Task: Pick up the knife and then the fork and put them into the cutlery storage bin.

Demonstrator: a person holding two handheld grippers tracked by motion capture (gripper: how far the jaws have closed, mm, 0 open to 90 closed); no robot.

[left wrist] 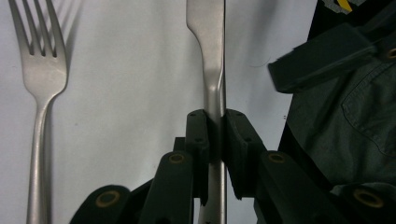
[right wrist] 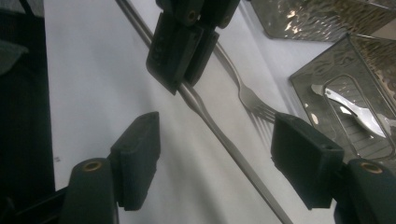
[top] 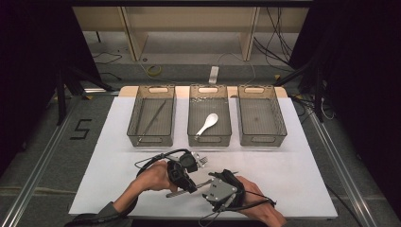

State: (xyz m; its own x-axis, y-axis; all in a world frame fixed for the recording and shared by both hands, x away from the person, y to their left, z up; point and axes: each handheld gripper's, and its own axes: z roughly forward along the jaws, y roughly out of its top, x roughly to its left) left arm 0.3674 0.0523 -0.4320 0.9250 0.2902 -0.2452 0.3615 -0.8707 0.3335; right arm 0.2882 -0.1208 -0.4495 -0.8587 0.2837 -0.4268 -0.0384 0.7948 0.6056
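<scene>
The right gripper (right wrist: 219, 156) comes nearest, its two black jaws standing apart with nothing pressed between them; the pads (right wrist: 136, 158) flank bare white sheet (right wrist: 93, 116) and touch no metal; between them, closer to the pad on the picture's right side, runs the shaft of a slim steel table knife (right wrist: 219, 135), so I judge it by its flat widening end in the left gripper view; its long axis runs lengthwise through the gap, from the near edge of the right gripper view up and away to the left; just beyond, the left gripper (right wrist: 184, 51) is clenched on that same knife partway along, pads tight on both flat sides, holding it just above the sheet; so the knife is in the left hand's hold and the right jaws already straddle it; a handover, as I read it, turns on those jaws closing squarely across the shaft, which now crosses the gap at a slant; past the knife a fork (right wrist: 252, 100) lies flat on the sheet, near but apart; farthest, in the high view, three mesh trays (top: 151, 141) stand in a row, the middle one holding a white spoon (top: 207, 124)
</scene>
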